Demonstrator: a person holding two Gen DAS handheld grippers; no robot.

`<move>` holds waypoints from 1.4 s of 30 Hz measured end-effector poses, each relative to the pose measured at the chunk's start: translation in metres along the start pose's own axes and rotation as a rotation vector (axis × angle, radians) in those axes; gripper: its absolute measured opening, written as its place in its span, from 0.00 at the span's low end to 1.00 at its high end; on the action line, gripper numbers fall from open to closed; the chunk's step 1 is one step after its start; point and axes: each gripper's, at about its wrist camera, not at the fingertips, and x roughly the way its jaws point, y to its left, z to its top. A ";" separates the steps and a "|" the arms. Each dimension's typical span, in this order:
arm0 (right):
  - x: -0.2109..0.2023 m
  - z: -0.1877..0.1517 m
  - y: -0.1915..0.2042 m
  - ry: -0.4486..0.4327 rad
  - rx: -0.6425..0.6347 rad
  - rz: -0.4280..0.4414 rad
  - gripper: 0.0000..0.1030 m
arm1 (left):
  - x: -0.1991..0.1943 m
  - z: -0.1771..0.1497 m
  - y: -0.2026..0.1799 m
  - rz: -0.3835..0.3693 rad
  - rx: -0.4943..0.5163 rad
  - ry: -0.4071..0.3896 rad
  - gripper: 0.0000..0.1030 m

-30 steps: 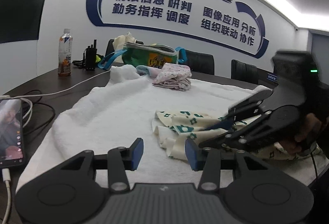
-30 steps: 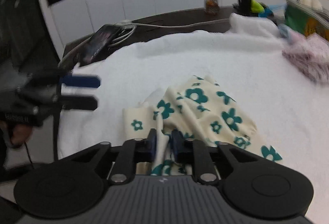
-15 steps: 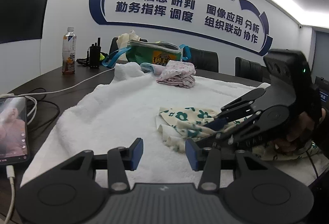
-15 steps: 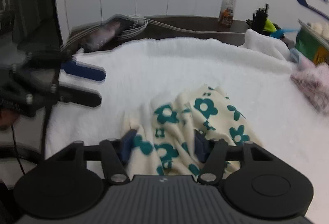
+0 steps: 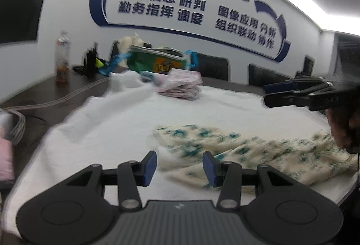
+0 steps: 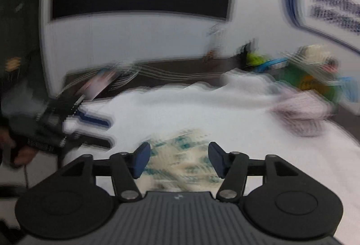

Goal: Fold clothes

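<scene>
A cream garment with teal flowers point(image 5: 243, 150) lies crumpled on the white towel point(image 5: 117, 128), spread toward the right. My left gripper point(image 5: 179, 165) hangs open just above the garment's left edge, nothing between its pads. In the right wrist view, which is heavily blurred, my right gripper point(image 6: 177, 160) is open above the same flowered garment point(image 6: 186, 155), holding nothing. The right gripper point(image 5: 281, 94) also shows at the right of the left wrist view, raised above the cloth. The left gripper point(image 6: 96, 130) appears at the left of the right wrist view.
A folded pink patterned garment point(image 5: 180, 86) lies at the towel's far side, a green bag point(image 5: 157, 60) with blue straps behind it. A bottle point(image 5: 63, 58) and black radios point(image 5: 91, 60) stand far left. Cables point(image 5: 51, 103) and a phone point(image 6: 99, 85) lie left on the dark table.
My right gripper opened, let go of the flowered garment and rose away to the right. The garment now lies spread flatter. My left gripper stayed open and moved in over its left edge.
</scene>
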 end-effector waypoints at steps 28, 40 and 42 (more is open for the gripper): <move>-0.186 -0.182 -0.143 -0.102 1.023 -0.534 0.65 | 0.126 -0.010 -0.108 -0.059 0.154 0.205 0.43; -0.157 -0.191 -0.132 -0.010 0.916 -0.660 0.10 | 0.127 -0.009 -0.110 -0.050 0.166 0.205 0.43; -0.164 -0.193 -0.127 -0.025 0.924 -0.654 0.14 | 0.126 -0.009 -0.109 -0.053 0.162 0.204 0.43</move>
